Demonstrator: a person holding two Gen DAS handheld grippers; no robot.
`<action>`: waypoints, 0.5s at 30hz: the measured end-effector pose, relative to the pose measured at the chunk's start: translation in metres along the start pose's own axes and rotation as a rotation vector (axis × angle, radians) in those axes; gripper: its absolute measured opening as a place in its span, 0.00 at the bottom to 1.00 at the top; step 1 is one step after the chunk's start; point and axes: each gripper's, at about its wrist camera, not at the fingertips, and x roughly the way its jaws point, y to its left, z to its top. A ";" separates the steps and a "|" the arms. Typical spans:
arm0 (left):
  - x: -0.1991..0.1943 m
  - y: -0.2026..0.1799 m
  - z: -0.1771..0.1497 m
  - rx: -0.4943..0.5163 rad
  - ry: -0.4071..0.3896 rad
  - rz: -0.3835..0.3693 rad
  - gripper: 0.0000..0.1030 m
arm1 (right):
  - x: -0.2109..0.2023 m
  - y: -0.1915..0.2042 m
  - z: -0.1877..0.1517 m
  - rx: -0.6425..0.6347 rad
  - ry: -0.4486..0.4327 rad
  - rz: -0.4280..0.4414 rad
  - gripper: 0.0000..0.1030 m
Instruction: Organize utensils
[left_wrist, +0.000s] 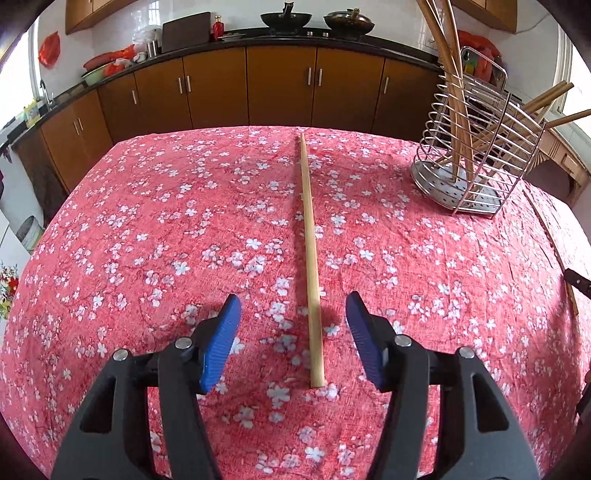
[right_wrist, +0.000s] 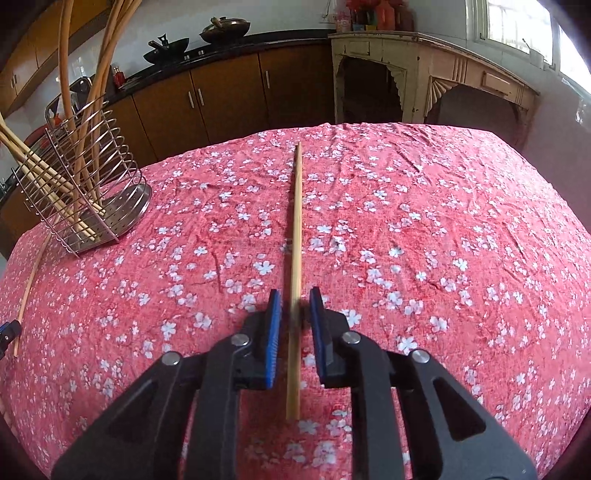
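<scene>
A long wooden chopstick (left_wrist: 309, 254) lies on the red floral tablecloth, pointing away from me. My left gripper (left_wrist: 293, 306) is open, its blue pads either side of the chopstick's near end, apart from it. In the right wrist view another chopstick (right_wrist: 296, 273) lies between the jaws of my right gripper (right_wrist: 295, 299), which are narrowly open with small gaps on both sides. A wire utensil holder (left_wrist: 476, 158) with several chopsticks stands at the table's far right; it also shows in the right wrist view (right_wrist: 85, 192) at the left.
The red floral tablecloth (left_wrist: 147, 258) covers the table. A loose chopstick (right_wrist: 31, 284) lies at the table's left edge in the right wrist view. Brown kitchen cabinets (left_wrist: 280, 85) and a counter with woks stand behind. A pale wooden sideboard (right_wrist: 436, 70) stands beyond the table.
</scene>
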 end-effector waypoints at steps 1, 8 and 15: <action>0.000 0.000 -0.001 0.000 0.006 0.004 0.57 | 0.000 0.001 -0.001 -0.004 0.001 -0.005 0.17; 0.006 -0.010 0.000 0.010 0.011 0.019 0.58 | 0.001 -0.002 -0.001 0.002 0.002 0.002 0.17; 0.006 -0.018 0.001 0.058 0.018 0.043 0.64 | 0.002 0.003 0.000 -0.023 0.003 -0.023 0.18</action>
